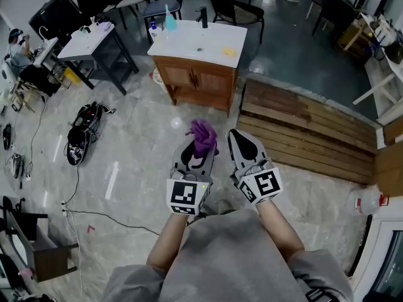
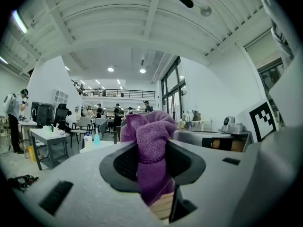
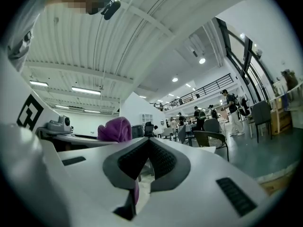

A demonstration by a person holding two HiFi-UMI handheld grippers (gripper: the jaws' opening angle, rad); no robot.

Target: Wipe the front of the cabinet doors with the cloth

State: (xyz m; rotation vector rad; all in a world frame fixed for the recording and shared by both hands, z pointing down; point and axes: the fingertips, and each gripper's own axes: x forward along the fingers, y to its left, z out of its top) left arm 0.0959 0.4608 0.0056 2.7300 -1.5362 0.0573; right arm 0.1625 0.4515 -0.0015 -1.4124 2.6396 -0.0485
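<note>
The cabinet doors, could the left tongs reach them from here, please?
Probably not yet: the left tongs, shut on the cloth, hang well short of the cabinet doors; only floor lies between.

No legible text, numbers or brands in any view. Cubes (image 1: 187, 195) on left gripper (image 1: 200, 147) and right gripper (image 1: 238, 137): black-and-white square patterns only, no characters.
</note>
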